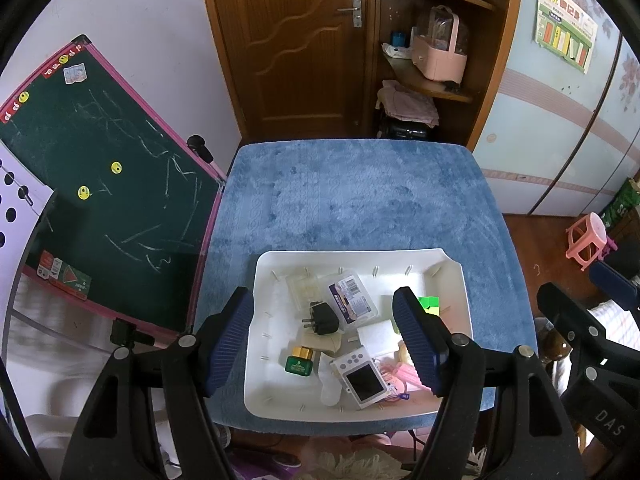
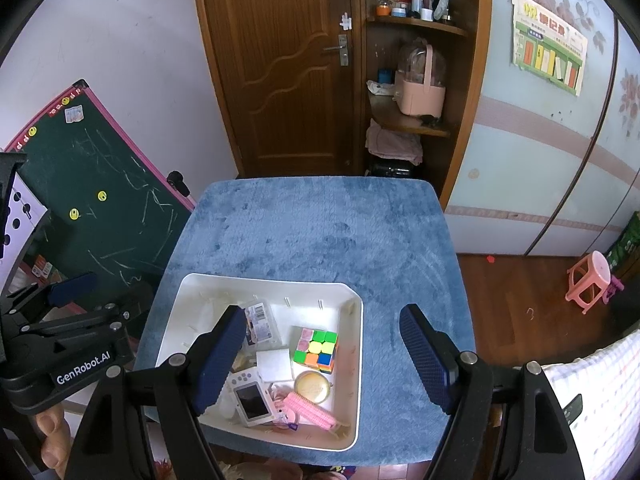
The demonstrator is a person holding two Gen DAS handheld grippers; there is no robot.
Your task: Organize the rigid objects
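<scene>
Every rigid thing you are sorting sits heaped inside the white rectangular plastic bin [image 1: 452, 280] at the near edge of the blue plush-covered surface [image 1: 360, 200]; the rest of that surface lies bare beyond it; that fits a bin just filled as well as one about to be emptied and laid out, and the pictures do not settle which. The things lie jumbled, not in rows, which suggests they were dropped in, not placed: the black wall-plug charger [image 1: 323, 318] leans against the clear plastic case with a barcode label [image 1: 354, 300]; the small green jar with a gold cap [image 1: 300, 361] stands near the bin's left wall; the white handheld game console with a dark screen [image 1: 362, 380] lies flat at the front, partly over the pink toothed comb [image 2: 314, 410]; the multicoloured puzzle cube [image 2: 316, 350] sits by the right wall, with the round gold-lidded tin [image 2: 312, 387] just in front of it. Your left gripper [image 1: 324, 344] hovers above the bin, tilted downward, its fingers spread wide and holding nothing, framing the charger and console; your right gripper [image 2: 322, 360] hangs likewise over the bin's right half, fingers wide and empty, one finger over the bin and the other over bare plush outside its wall.
</scene>
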